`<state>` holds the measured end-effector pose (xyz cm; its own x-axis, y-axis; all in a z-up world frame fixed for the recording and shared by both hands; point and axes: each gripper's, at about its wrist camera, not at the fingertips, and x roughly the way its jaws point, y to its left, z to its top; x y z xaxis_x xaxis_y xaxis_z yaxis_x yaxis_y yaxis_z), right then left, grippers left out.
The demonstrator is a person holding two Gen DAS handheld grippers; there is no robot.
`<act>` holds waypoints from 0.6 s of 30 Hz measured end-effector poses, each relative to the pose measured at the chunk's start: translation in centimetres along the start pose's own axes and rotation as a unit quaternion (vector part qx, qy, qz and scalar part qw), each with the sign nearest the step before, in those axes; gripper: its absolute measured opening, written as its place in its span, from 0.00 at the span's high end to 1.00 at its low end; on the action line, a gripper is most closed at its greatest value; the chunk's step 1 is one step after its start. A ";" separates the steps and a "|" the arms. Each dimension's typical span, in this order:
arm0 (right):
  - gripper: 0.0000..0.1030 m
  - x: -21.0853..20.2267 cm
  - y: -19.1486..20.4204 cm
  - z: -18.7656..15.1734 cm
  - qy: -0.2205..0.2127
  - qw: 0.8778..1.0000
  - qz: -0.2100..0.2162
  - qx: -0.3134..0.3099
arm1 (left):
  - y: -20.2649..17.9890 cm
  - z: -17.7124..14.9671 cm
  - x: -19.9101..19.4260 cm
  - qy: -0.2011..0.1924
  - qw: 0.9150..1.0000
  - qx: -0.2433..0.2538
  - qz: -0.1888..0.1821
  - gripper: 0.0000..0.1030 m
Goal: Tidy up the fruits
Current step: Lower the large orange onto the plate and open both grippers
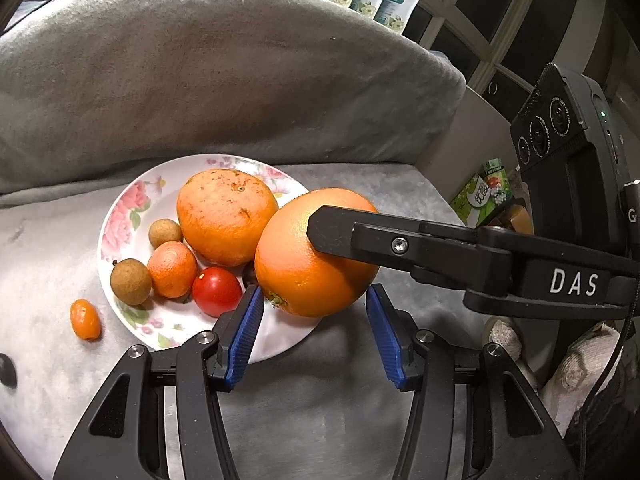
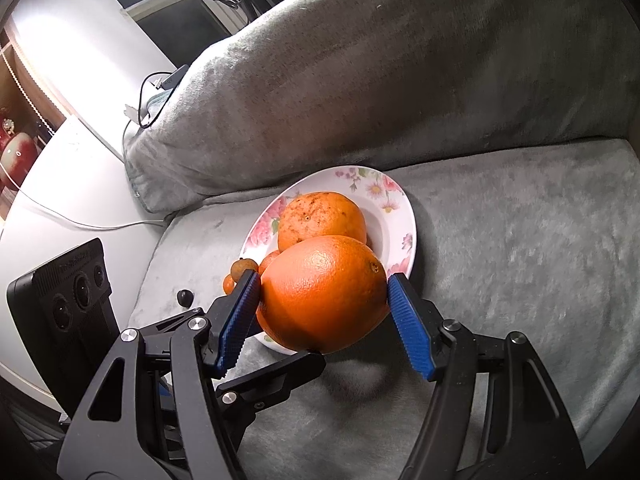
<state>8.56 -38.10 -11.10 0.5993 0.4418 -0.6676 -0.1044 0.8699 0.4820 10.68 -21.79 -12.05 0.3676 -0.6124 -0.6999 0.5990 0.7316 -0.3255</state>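
My right gripper [image 2: 322, 308] squeezes the big orange [image 2: 323, 294] between its blue pads, right over the near edge of the flowery plate [image 2: 394, 220]. My left gripper [image 1: 315, 334] is spread wide just below that orange and holds nothing. A speckled orange [image 1: 226, 216], a red tomato [image 1: 217, 290] and small fruits sit on the plate. One tiny orange fruit [image 1: 85, 319] lies off it, on the gray sofa seat [image 2: 520, 248] by a gray cushion [image 2: 400, 80].

You are in a home living room: a grey plush sofa seat [image 2: 500, 240] with a large grey back cushion [image 1: 200, 72] behind it, a floral china plate [image 1: 128, 208] on the seat, paned windows [image 1: 500, 20] far right, charger cables [image 2: 152, 92] far left.
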 end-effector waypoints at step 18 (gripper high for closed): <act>0.31 -1.7 0.7 0.3 -0.033 0.999 -0.017 -0.014 | 0.7 -0.1 -1.3 -0.016 1.000 0.007 0.018 0.50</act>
<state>7.76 -38.34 -9.45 0.6535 0.3969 -0.6445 -0.1040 0.8905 0.4429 10.55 -20.43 -11.46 0.4120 -0.5955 -0.6896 0.5954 0.7489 -0.2910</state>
